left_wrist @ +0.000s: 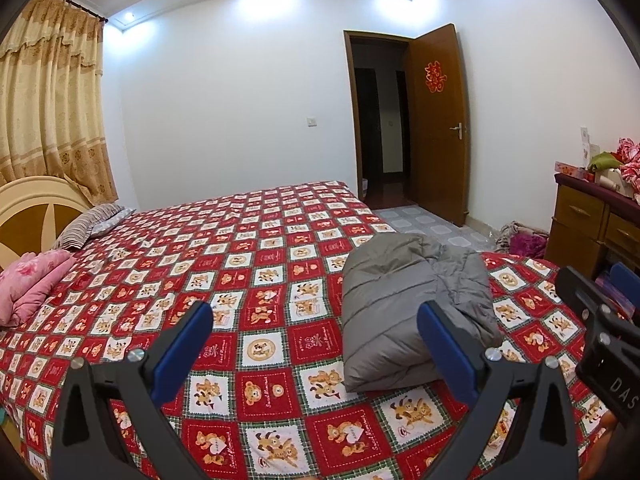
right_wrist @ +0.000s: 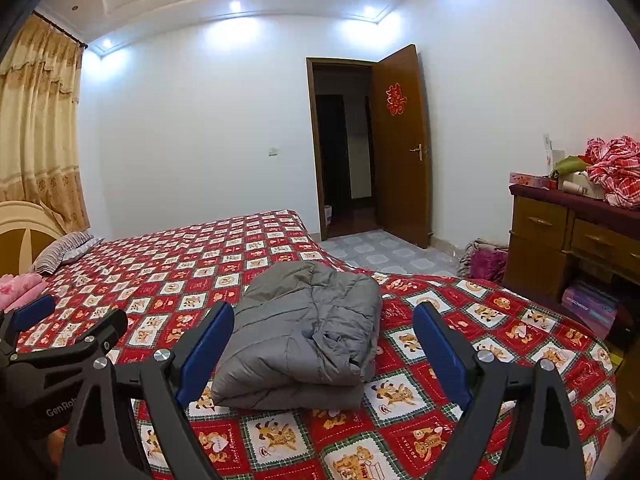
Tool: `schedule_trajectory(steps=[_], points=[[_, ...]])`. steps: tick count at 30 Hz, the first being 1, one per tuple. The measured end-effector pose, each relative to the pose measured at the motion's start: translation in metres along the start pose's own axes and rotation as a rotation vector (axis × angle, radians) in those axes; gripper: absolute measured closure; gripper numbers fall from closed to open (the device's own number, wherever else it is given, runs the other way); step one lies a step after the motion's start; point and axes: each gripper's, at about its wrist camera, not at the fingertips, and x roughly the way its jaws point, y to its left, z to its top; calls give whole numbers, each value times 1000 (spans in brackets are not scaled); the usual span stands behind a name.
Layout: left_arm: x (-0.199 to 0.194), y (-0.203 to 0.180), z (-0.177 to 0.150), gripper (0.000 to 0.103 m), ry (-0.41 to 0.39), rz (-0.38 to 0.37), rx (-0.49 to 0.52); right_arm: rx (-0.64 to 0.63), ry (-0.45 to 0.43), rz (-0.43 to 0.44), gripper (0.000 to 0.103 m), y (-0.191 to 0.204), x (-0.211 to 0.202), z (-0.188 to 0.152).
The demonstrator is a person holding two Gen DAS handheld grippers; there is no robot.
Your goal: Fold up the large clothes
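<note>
Nearest to me, both tools hang over the bed edge w/ nothing in them: left gripper (left_wrist: 316,322) has its blue pads spread wide, right gripper (right_wrist: 324,322) likewise, jaws apart and empty, each tipped a bit downward. Just beyond the fingertips sits the grey padded jacket (right_wrist: 308,332), already a thick bundle on the red teddy-print bedspread (right_wrist: 460,408), near the bed's near-right corner; it's apart from both tools, not touched. Looks close to done to me, but the top layer is rumpled and a loose flap curls up on the right side of the bundle, so the fold isn't tight. Risk 1: puffy fill springs back, so the bundle may open up by itself if nobody presses it flat. Risk 2: a pinch at that loose flap prob. lifts only the top layer and drags the stack undone, bc the shell looks slick. Risk 3: bundle lies near the right edge of the bed, so a shove toward the right could slide it off to the tiled floor (right_wrist: 380,252). Also the 2 tools sit side by side, so reaching in together could knock them. Farther off, pink bedding (left_wrist: 32,284) at left and the drawer unit (right_wrist: 560,240) at right are well clear, no issue there.
</note>
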Motion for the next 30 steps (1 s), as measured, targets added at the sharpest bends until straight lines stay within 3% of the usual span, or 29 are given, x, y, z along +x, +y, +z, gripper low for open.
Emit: schedule_trajectory(steps=[7, 15, 30], points=[[1, 0, -1, 0, -2, 0, -1, -4, 8, -2, 12, 0, 2, -1], [2, 3, -3, 0, 0, -78, -22, -10, 22, -6, 12, 1, 6, -3], [-3, -4, -2, 0, -27, -46, 21, -18, 30, -7, 12, 5, 7, -5]])
